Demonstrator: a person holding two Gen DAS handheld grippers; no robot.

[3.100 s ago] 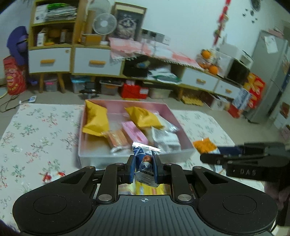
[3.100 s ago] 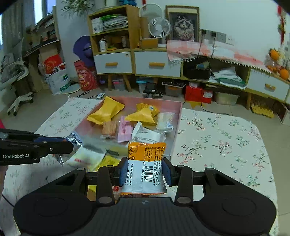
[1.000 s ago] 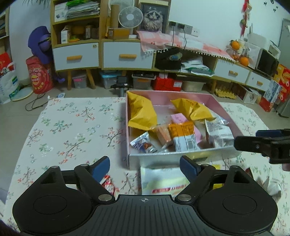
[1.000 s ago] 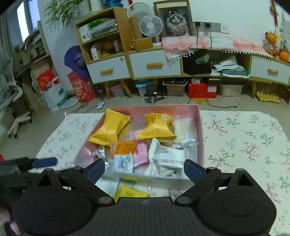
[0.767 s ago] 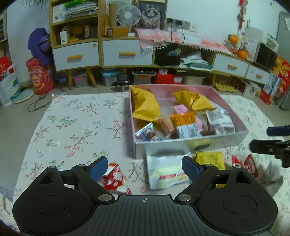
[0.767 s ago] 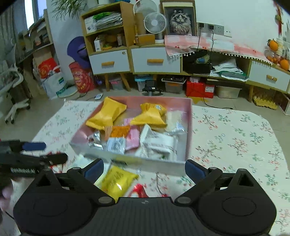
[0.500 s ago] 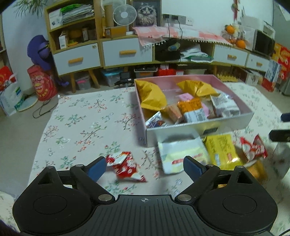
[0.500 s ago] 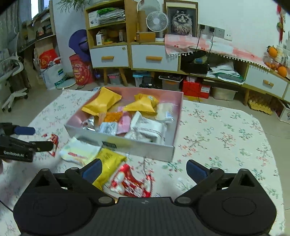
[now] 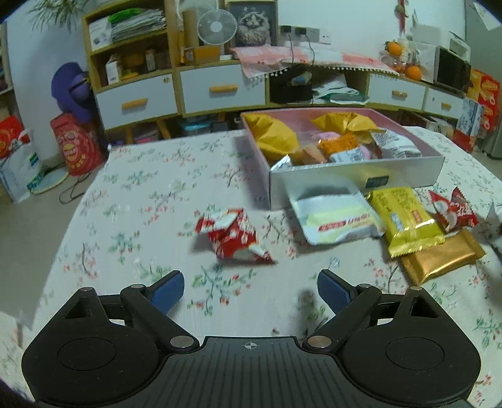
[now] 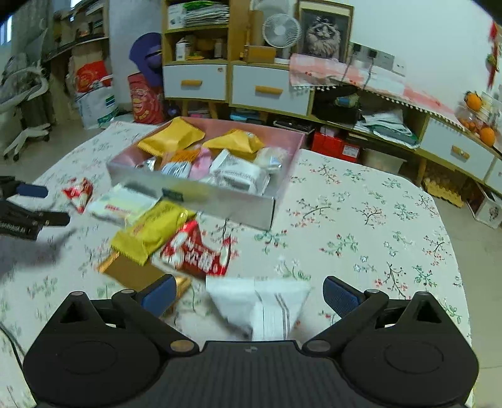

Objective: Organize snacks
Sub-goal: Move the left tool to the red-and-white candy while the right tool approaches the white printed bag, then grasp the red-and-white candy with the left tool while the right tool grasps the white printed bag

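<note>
Since three seconds ago both of my grippers have let go of their packets and have drawn back from the box, so more of the table before it is now in sight. The box (image 9: 354, 180), pink inside and grey on its near wall, stands on the flowered tablecloth (image 9: 141, 194) and holds the sorted snacks: two big yellow bags (image 9: 276, 138), an orange packet (image 9: 339, 144), a pink one and some white wrappers. Just before its near wall lie the loose snacks. A pale white-and-yellow packet (image 9: 335, 216) touches the wall, a yellow packet (image 9: 404, 216) lies beside it and partly over a golden-brown bar (image 9: 442, 257), and a red packet (image 9: 451, 210) is at the right of these. Another red packet (image 9: 232, 235) lies alone, well apart to the left, ahead of my left gripper (image 9: 250, 290), whose fingers are spread wide with only tablecloth between them. My right gripper (image 10: 248, 292) also has its fingers spread wide; a white packet with grey stripes (image 10: 266, 304) lies on the cloth between them, but the pads do not press it. In the right wrist view the left gripper shows at the left edge, near the lone red packet. Behind the table stand drawers, shelves, a small fan (image 9: 216, 26) and a framed cat picture.
</note>
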